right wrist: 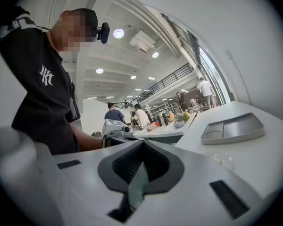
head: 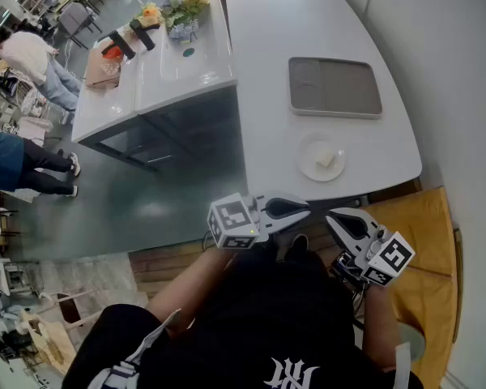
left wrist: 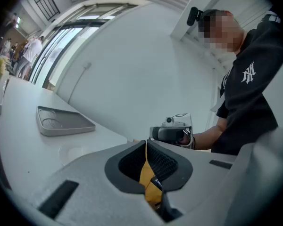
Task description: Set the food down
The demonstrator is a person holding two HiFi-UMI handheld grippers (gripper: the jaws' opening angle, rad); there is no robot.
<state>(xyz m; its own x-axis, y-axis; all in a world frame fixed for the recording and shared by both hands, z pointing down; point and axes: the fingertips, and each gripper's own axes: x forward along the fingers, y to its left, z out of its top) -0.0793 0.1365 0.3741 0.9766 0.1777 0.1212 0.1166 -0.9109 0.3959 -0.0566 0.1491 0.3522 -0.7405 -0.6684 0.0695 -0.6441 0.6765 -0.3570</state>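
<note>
Resting on the white plate (head: pixel 310 151), pale food (head: pixel 327 160), long axis indiscernible.

1. The pale food (head: pixel 329 160) on the plate (head: pixel 308 162) is too small to name.
2. A bystander (head: pixel 12 164) is cut by the left edge (only the lower half shows).
3. The clutter (head: pixel 138 35) on the far table (head: pixel 105 108) is too small to sort out.

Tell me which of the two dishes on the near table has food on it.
The round white plate: a pale piece of food lies on it. The grey rectangular tray beyond is bare.
</note>
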